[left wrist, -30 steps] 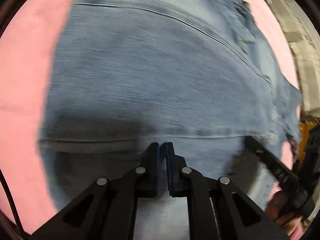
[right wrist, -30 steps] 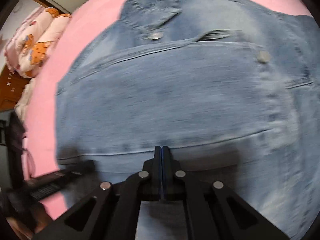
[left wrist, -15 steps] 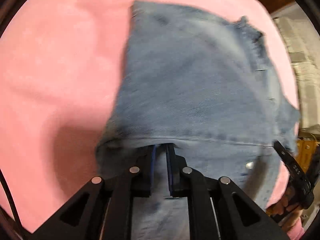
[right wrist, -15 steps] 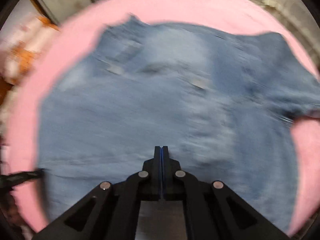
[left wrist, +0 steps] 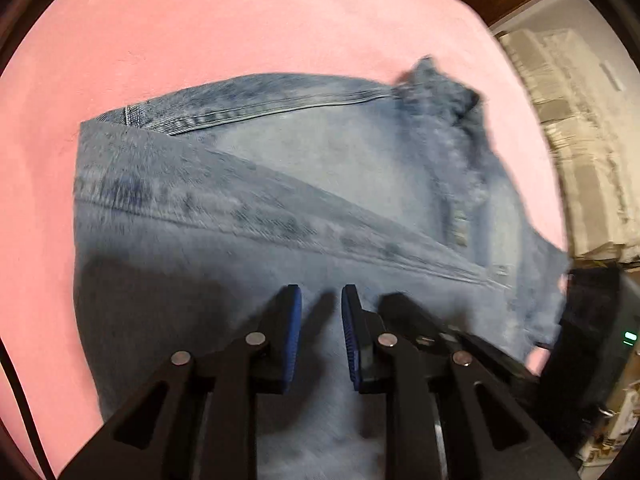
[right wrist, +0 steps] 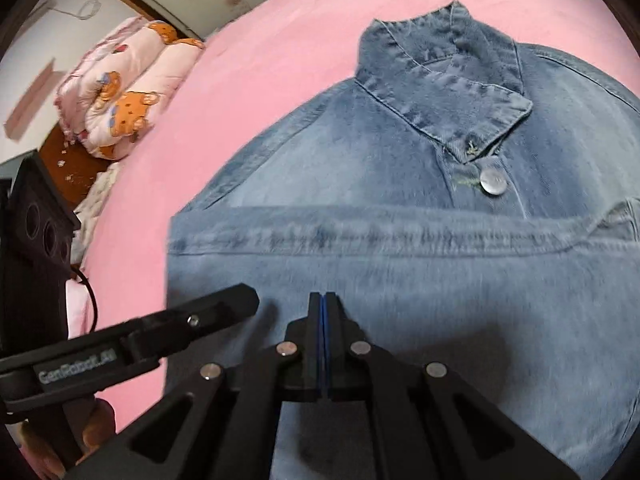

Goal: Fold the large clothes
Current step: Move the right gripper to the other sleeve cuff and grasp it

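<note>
- Left wrist view: black left gripper, blue pads just opening, nothing between them, above the faded blue denim jacket.
- Right gripper pressed together, empty, over the jacket on the pink bedsheet.

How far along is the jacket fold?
Done: the lower part of the denim jacket is folded up across the chest, below the collar. In hand: the left gripper has just been opening, nothing between its pads; the right gripper is shut. Left: likely another fold.

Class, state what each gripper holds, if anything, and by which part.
Left gripper: nothing; its jaws have just been opening, no denim jacket between them. Right gripper: shut, no cloth visibly pinched.
</note>
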